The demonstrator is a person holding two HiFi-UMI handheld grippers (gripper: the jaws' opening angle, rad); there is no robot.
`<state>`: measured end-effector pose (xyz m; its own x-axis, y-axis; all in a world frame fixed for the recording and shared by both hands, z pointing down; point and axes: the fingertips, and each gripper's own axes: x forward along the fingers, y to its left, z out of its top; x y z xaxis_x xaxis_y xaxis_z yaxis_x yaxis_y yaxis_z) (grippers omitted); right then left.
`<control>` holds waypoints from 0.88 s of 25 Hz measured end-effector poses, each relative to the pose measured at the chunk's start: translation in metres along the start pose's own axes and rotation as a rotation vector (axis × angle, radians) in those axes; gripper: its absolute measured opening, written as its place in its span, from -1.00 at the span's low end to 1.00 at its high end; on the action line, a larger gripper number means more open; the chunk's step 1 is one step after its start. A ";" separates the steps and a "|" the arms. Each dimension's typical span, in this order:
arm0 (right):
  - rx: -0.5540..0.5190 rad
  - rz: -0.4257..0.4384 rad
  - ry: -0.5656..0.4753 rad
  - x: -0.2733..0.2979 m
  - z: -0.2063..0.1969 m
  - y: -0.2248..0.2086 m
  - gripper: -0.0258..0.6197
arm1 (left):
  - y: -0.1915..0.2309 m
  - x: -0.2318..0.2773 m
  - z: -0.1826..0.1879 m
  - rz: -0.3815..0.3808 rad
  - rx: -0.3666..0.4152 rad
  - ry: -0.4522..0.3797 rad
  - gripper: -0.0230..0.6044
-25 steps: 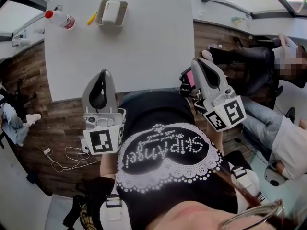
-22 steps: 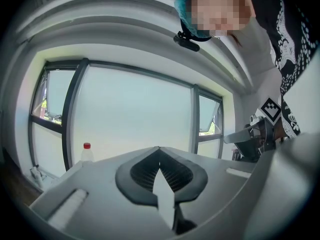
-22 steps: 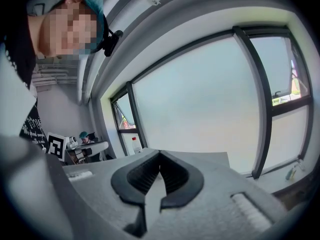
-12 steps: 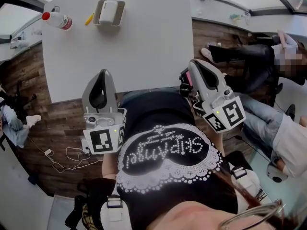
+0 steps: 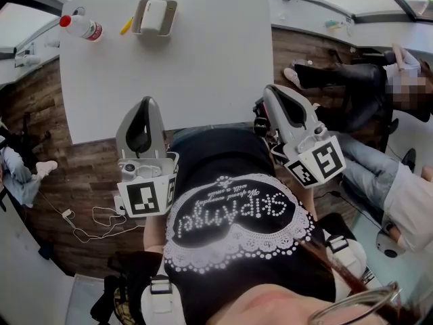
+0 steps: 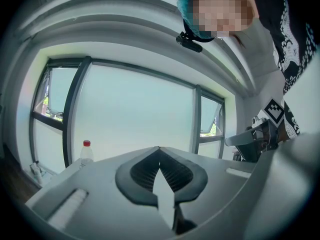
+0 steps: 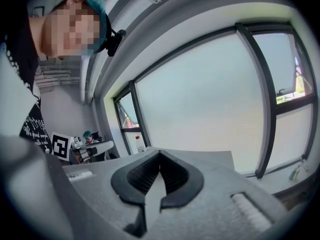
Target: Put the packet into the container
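Left gripper (image 5: 146, 105), right gripper (image 5: 270, 93): jaws together, empty.

At the head view's upper left, the white thing (image 5: 154, 15) in the container (image 5: 138, 20) and the yellow thing (image 5: 128, 26) beside it are too small to identify. The counter (image 5: 203, 66) is cut off by the top edge, and a seated person (image 5: 338, 80) by the right edge.

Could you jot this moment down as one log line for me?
left tool: shut, empty | right tool: shut, empty | packet: in container | bottle: upright on table
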<state>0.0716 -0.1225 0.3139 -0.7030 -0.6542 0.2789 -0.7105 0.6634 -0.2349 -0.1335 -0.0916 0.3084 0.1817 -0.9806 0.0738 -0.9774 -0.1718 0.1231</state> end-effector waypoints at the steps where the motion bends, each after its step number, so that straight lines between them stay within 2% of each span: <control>1: -0.001 0.002 0.000 0.000 0.000 0.000 -0.92 | 0.000 0.000 0.000 0.000 -0.001 0.001 -0.94; 14: -0.007 0.030 0.002 0.010 0.001 0.006 -0.92 | 0.006 0.003 -0.004 0.009 -0.014 0.019 -0.94; 22: -0.010 0.017 0.006 0.005 0.001 0.003 -0.92 | 0.003 0.003 -0.006 0.004 -0.025 0.025 -0.94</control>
<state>0.0660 -0.1244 0.3143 -0.7147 -0.6407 0.2805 -0.6981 0.6779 -0.2305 -0.1358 -0.0942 0.3147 0.1806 -0.9785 0.0994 -0.9752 -0.1650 0.1474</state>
